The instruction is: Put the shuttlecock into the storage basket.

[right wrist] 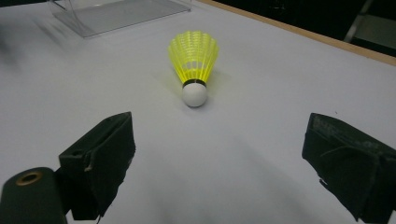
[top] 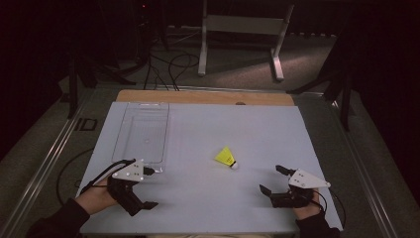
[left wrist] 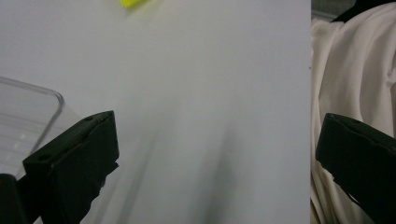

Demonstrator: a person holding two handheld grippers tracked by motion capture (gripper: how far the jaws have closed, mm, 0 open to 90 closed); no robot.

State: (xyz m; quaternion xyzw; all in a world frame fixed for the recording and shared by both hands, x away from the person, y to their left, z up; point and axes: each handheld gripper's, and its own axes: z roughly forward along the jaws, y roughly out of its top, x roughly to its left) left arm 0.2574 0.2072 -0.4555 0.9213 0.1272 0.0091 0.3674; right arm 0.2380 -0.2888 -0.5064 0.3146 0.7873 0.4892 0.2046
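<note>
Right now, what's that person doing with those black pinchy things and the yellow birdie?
A person sits at a white table with a gripper in each hand. The left gripper and right gripper are both open and holding nothing. A yellow shuttlecock lies on its side between them, nearer the right one, which points toward it. A clear plastic tray sits empty by the left gripper. Nothing has been picked up yet.

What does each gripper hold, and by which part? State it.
Nothing is held. The left gripper and right gripper are open; the shuttlecock lies free.
</note>
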